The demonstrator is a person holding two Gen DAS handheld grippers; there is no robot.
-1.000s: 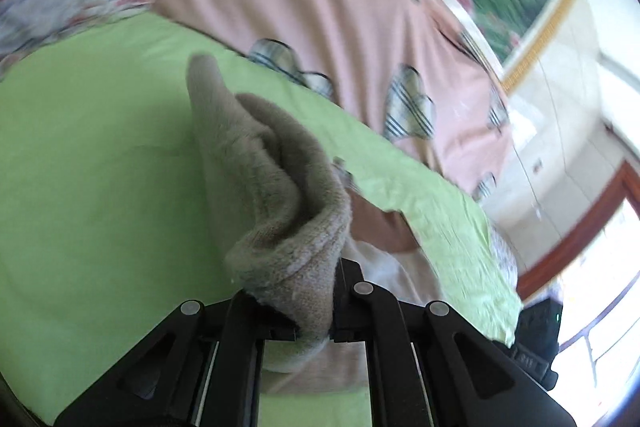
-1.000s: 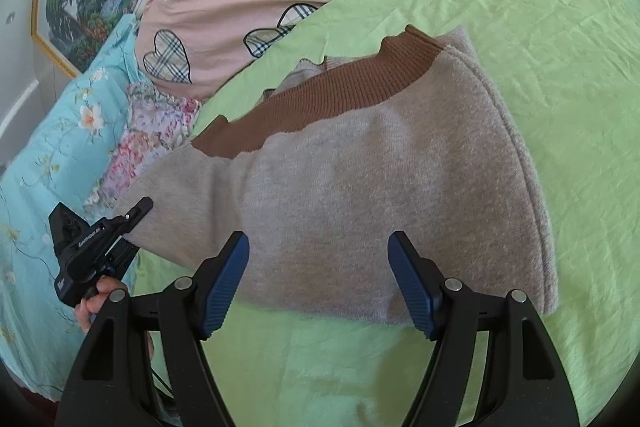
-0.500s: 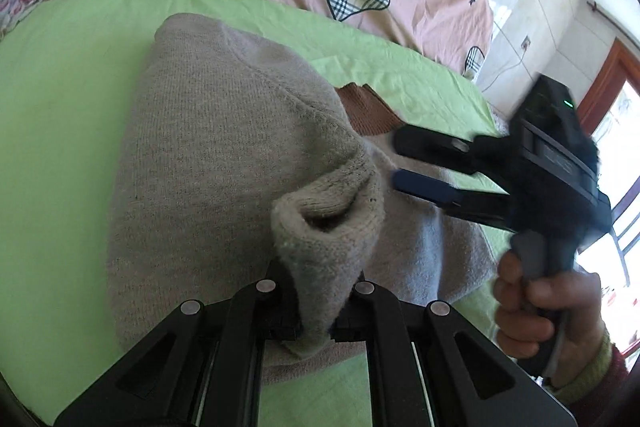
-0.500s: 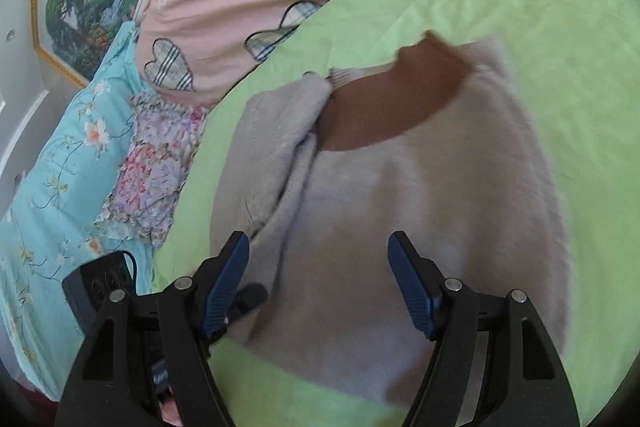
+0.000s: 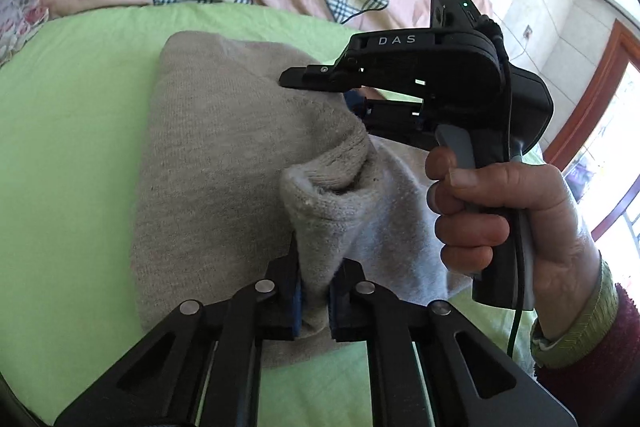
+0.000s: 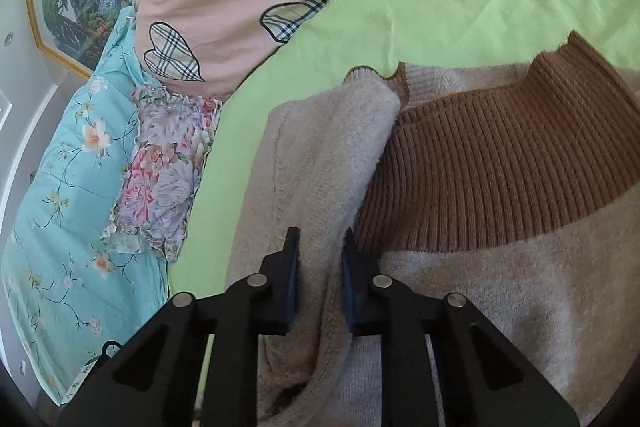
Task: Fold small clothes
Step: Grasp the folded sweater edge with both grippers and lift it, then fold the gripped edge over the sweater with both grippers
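On the green sheet [image 5: 72,131] a beige sweater [image 5: 208,155] is spread, long axis running away from both tools. Its folded-over sleeve [image 6: 340,155] is pinched by the left gripper [image 5: 315,297] at the cuff and by the right gripper [image 6: 320,281] nearer the brown collar [image 6: 500,163].

The right gripper's [image 5: 352,87] lower finger tip vanishes behind the sweater's [image 5: 224,163] raised fold. In the right wrist view the brown ribbed collar [image 6: 500,163] runs off the right edge, and the sweater's near hem is cut off below.
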